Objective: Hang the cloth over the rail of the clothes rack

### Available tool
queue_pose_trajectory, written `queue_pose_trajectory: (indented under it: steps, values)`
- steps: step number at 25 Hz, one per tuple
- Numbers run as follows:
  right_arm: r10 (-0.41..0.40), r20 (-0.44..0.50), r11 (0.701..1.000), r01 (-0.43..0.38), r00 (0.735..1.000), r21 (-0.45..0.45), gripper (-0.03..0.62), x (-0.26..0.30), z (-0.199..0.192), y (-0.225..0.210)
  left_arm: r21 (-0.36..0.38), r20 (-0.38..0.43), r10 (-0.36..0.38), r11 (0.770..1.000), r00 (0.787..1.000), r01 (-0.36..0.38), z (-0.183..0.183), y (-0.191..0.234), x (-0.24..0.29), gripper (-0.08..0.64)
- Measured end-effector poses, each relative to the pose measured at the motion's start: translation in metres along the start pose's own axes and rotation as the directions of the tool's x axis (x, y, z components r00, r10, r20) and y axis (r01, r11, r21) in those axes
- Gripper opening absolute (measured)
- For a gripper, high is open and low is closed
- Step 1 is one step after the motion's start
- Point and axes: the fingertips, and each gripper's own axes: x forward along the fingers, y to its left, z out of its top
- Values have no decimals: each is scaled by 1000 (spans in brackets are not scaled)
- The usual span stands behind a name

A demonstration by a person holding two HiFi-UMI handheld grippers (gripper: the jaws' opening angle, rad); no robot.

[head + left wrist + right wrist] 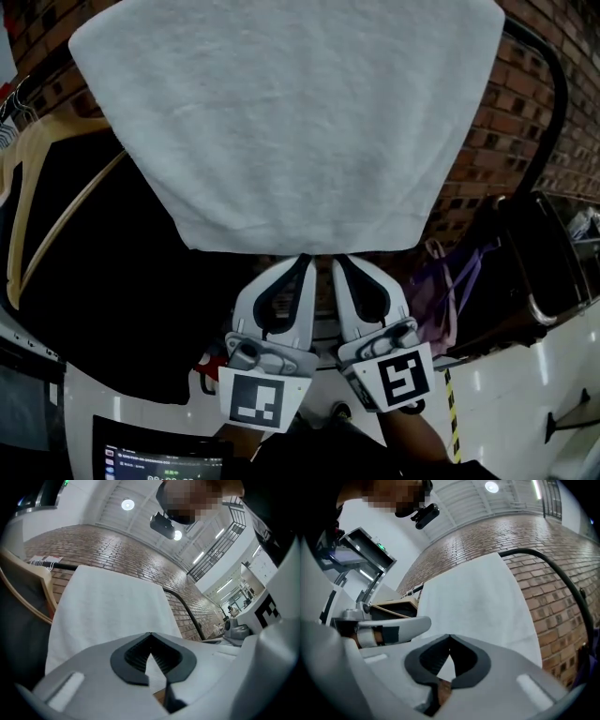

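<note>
a red brick wall [525, 122] fills the background. at the left a wooden hanger [37, 187] carries a black garment [122, 281]. purple straps [441, 291] dangle at the right, beside a dark bulky case [534, 272]. a lit screen [159, 459] shows at the bottom edge, and yellow-black striped tape [452, 412] runs on the white floor [506, 394]. round ceiling lights [127, 504] glow overhead.

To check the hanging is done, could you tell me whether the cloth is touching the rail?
Touching: the left gripper view shows the cloth draped over the rail.
</note>
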Motion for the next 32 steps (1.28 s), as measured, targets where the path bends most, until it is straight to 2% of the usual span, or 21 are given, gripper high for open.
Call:
queue_pose_trajectory:
  steps: [2, 9, 16, 32]
  values:
    - [13, 0, 1000, -13, 1000, 16, 3, -2, 3, 4, -7, -8, -6, 1000, 1000, 6, -1, -4, -3, 8]
    - [34, 2, 997, -34, 999, -67, 5, -18, 10, 25, -13, -11, -6, 1000, 1000, 6, -1, -15, -17, 7]
    - [71, 13, 997, -71, 997, 13, 5, -27, 5, 40, -53, -11, 17, 998, 1000, -17, -2, -14, -27, 7]
    - [37, -36, 999, -37, 999, -20, 5, -28, -7, 40, -21, -22, 32, 999, 999, -32, -4, -14, -29, 7]
